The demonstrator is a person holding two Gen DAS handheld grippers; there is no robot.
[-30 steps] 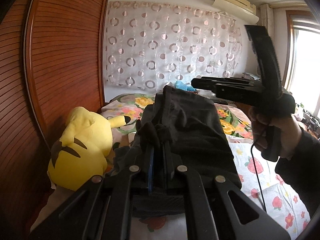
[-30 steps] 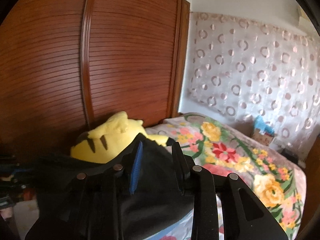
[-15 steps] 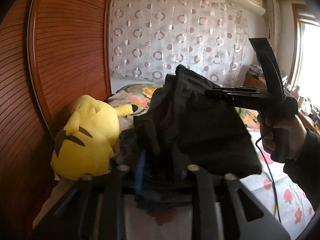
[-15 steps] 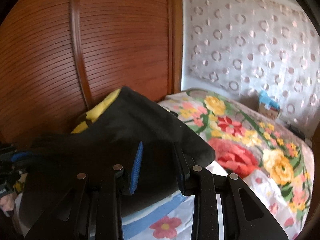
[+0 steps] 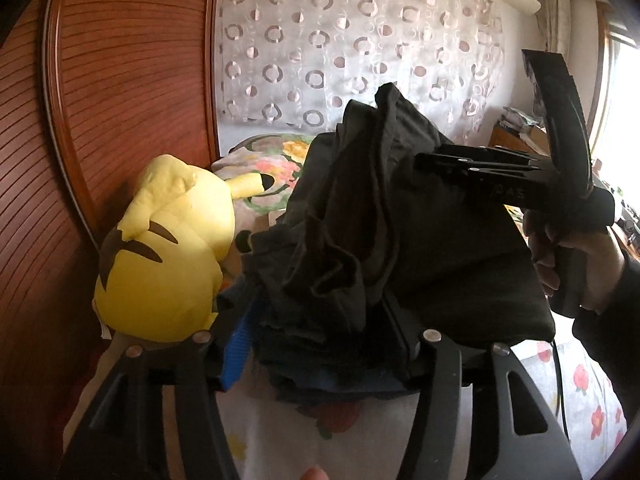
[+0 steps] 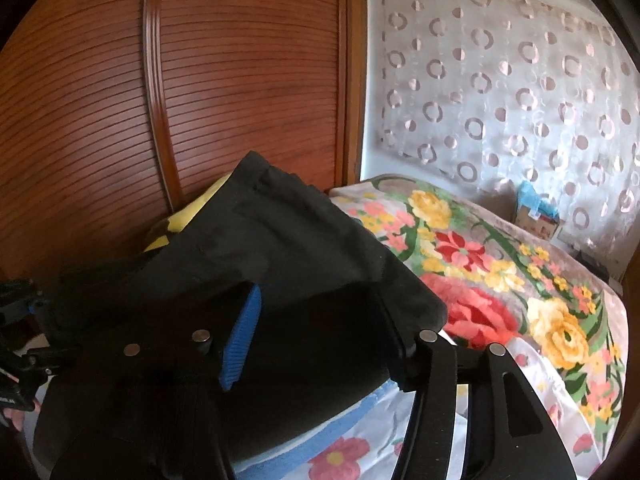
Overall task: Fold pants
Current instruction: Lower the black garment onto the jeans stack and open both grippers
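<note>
left wrist: black pants point(image 5: 400, 240) are bunched between the left hand-held gripper point(image 5: 324, 344), jaws just opened, cloth released | right wrist: right hand-held gripper point(image 6: 320, 344) likewise just parted over pants on the bed point(image 6: 500, 264) | fold judged laid, smoothing left

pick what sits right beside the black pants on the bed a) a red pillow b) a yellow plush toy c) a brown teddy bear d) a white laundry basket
b, a yellow plush toy lies next to the black pants by the wooden wardrobe.
</note>
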